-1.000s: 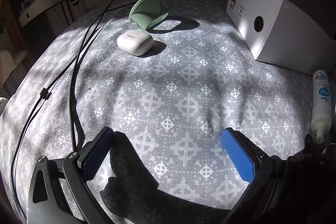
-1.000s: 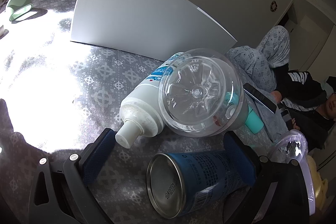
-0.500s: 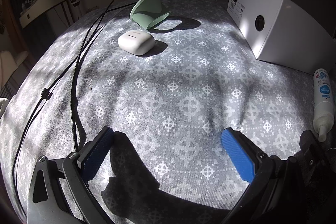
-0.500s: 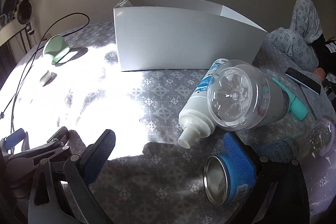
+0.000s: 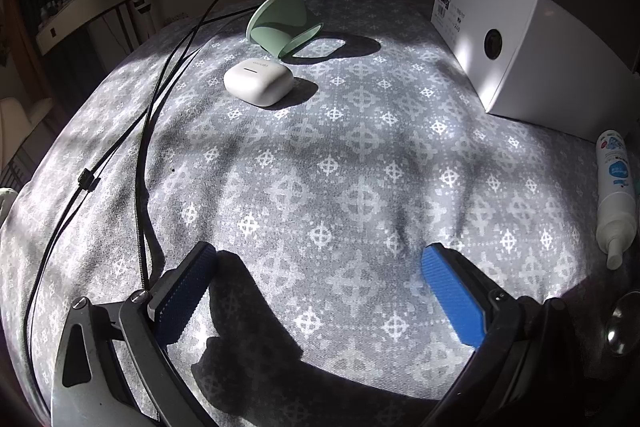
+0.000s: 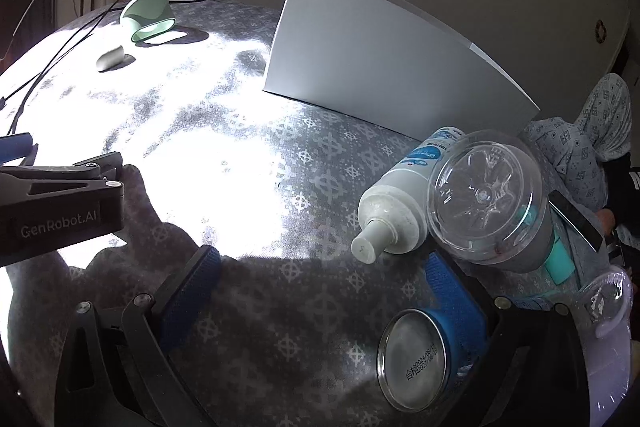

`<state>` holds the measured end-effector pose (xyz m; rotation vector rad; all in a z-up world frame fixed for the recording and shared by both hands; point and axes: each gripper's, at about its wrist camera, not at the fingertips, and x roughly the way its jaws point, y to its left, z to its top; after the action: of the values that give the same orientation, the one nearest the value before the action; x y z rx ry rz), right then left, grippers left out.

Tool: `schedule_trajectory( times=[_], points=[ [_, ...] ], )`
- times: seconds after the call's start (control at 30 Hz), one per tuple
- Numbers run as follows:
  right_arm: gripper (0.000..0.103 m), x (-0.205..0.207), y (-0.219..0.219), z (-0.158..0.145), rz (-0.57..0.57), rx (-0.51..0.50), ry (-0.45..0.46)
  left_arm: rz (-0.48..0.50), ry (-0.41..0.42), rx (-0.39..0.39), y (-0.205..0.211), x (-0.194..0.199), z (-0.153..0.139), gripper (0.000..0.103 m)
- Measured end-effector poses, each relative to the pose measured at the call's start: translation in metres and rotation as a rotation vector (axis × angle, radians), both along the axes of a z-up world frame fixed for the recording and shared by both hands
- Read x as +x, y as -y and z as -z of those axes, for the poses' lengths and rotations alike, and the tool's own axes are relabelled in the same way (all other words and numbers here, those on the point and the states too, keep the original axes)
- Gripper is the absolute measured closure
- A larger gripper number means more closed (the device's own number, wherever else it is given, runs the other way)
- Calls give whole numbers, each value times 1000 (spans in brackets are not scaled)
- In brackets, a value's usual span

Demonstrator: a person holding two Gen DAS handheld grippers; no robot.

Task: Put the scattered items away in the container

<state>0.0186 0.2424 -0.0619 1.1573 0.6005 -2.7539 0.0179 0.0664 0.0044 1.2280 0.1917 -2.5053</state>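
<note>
A white box [image 5: 516,59], the container, stands at the back right; it also shows in the right wrist view [image 6: 384,55]. A white earbud case [image 5: 258,83] and a tipped green cup [image 5: 280,25] lie far ahead of my left gripper [image 5: 318,285], which is open and empty over the patterned cloth. A white spray bottle [image 6: 400,195], a clear plastic bottle [image 6: 492,203] and a blue can [image 6: 420,359] lie by my right gripper [image 6: 320,291]. It is open and empty, its right finger just beside the can.
A black cable [image 5: 148,115] runs along the left of the cloth. The left gripper's body [image 6: 60,203] sits at the left of the right wrist view. A person sits at the far right [image 6: 592,139]. A clear lid [image 6: 608,295] lies at the right edge.
The right gripper has swung back toward the bottles and can, after panning left. The left gripper has drifted slightly, and the spray bottle shows further into its view.
</note>
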Motion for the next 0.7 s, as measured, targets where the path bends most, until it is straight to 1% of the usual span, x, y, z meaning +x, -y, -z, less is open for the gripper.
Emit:
schedule_trajectory(
  times=[0.03, 0.1, 0.17, 0.2, 0.27, 0.37, 0.4, 0.47, 0.53, 0.57, 0.63, 0.7],
  points=[
    [0, -4, 0, -1, 7, -30, 17, 0, -1, 2, 0, 0, 0, 0],
    [0, -18, -2, -6, 9, -171, 83, -10, -9, 19, 2, 0, -1, 0],
    [0, -30, 5, -2, -27, -222, 201, -12, -13, 49, 6, 0, 0, 1],
    [0, -30, 8, -1, -20, -214, 216, -12, -13, 49, 6, 0, 0, 1],
    [0, -23, 10, -4, -2, -187, 202, -11, -10, 32, 3, -2, 1, 1],
    [0, -13, -1, -4, 58, -183, 224, -11, -5, 20, 2, -4, 1, 0],
    [0, -8, -9, -6, 85, -155, 218, -11, -6, 22, 2, -4, 1, 0],
    [0, -1, -35, -11, 202, -102, 202, -11, -6, 22, 2, -4, 1, 0],
    [0, 4, -61, -17, 328, -82, 167, -11, -7, 24, 3, -3, 1, 0],
    [0, 7, -70, -21, 353, -94, 139, -11, -7, 23, 2, -4, 1, 0],
    [0, 12, -76, -36, 319, -188, 53, -11, -7, 23, 3, -3, 1, 0],
    [0, 12, -68, -48, 262, -286, -16, -11, -7, 23, 3, -3, 1, 0]
  ],
)
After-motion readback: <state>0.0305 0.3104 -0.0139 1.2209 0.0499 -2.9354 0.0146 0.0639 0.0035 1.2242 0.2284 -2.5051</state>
